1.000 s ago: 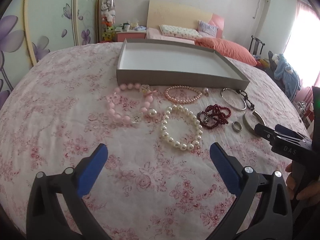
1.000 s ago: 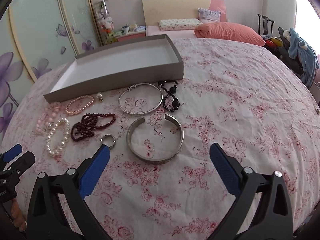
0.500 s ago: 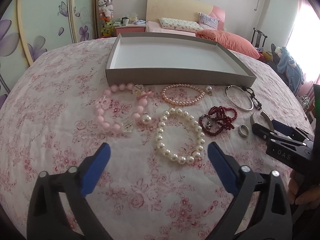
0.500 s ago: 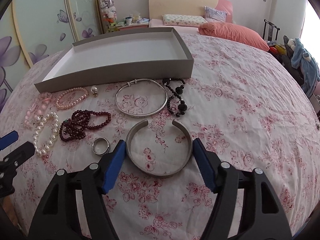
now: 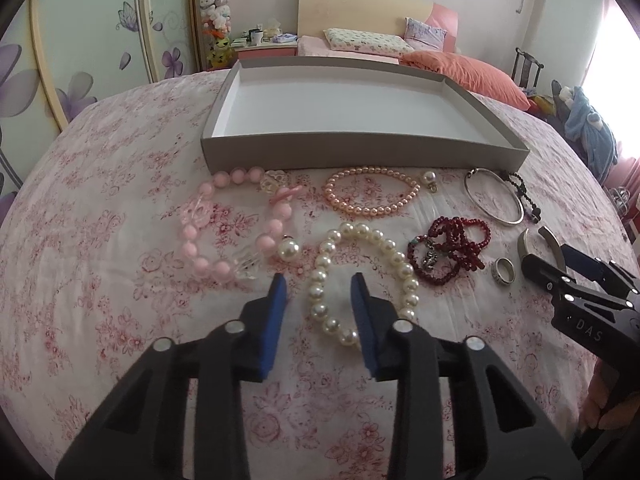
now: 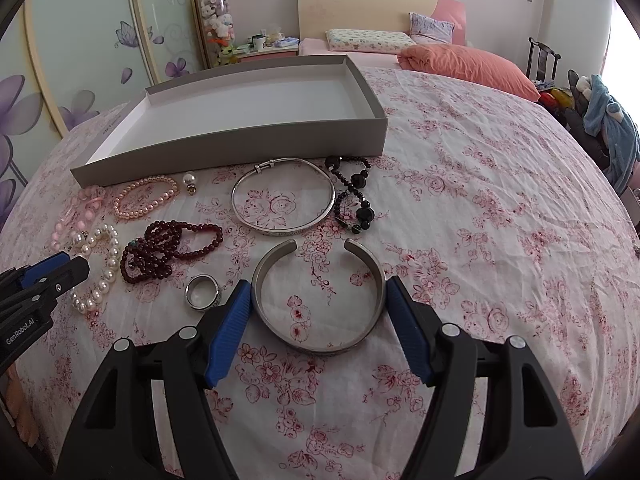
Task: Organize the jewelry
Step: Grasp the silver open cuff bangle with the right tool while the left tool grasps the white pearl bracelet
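**Jewelry laid out on a floral bedspread, both grippers down at the near row**

Surface: white bedspread (image 6: 480, 184) with a pink rose print, lightly creased. Room behind, left to right: wardrobe doors (image 5: 100, 32) with purple flowers, clear tube of plush toys (image 5: 215, 16), pink nightstand, pale headboard (image 5: 360, 12), pillows, dark chair, bright window at far right.

Shallow grey tray (image 5: 360, 150), white inside, sits beyond the jewelry. In front of it, left to right: pink bead bracelet (image 5: 224, 232), peach pearl bracelet (image 5: 372, 196), white pearl bracelet (image 5: 328, 280), dark red bead strand (image 5: 448, 252), ring (image 6: 202, 292), silver bangle (image 6: 282, 196), black bead strand (image 6: 354, 196).

Left gripper (image 5: 318, 300): jaws closing astride the pearl bracelet's near-left beads, not yet pressing. Right gripper (image 6: 318, 304): pads against the open silver cuff (image 6: 320, 296) on both flanks, clasping it on the cloth.
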`<state>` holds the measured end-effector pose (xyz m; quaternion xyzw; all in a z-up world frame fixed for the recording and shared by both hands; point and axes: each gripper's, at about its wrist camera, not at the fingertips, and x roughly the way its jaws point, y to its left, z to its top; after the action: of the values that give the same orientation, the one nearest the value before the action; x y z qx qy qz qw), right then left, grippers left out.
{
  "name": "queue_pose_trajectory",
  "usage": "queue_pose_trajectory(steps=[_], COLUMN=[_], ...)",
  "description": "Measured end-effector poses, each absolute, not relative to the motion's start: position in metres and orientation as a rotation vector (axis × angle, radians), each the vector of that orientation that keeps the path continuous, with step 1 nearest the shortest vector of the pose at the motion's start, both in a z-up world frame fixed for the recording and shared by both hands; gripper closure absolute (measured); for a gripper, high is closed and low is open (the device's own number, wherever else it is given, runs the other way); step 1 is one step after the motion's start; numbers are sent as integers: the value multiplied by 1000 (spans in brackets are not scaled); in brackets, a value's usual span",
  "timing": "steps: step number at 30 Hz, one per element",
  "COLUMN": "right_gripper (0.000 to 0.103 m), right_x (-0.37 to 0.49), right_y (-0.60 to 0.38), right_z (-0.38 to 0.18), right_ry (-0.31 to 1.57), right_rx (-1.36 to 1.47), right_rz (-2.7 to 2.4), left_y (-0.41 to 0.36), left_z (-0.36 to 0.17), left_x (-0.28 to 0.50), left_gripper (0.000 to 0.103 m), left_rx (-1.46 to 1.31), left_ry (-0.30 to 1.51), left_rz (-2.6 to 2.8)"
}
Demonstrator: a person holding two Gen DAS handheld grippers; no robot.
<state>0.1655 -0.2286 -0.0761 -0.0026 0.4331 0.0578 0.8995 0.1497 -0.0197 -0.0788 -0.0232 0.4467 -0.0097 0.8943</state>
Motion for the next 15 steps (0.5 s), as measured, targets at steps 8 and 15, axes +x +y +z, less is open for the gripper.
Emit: queue_pose_trajectory(steps=[8,15], right_gripper=[34,35], right_x=[168,168], right_y=[-228,-231], right_z=[-77,-76], right_ry=[898,893], right_rx=[-12,4], right_rz=[117,138], left_y=[-33,-25], left_z=[-80,-79], left_x=[153,153], left_gripper=[78,93], left_rx=[19,-22], left_ry=[918,917], left_rz=[-25,-71])
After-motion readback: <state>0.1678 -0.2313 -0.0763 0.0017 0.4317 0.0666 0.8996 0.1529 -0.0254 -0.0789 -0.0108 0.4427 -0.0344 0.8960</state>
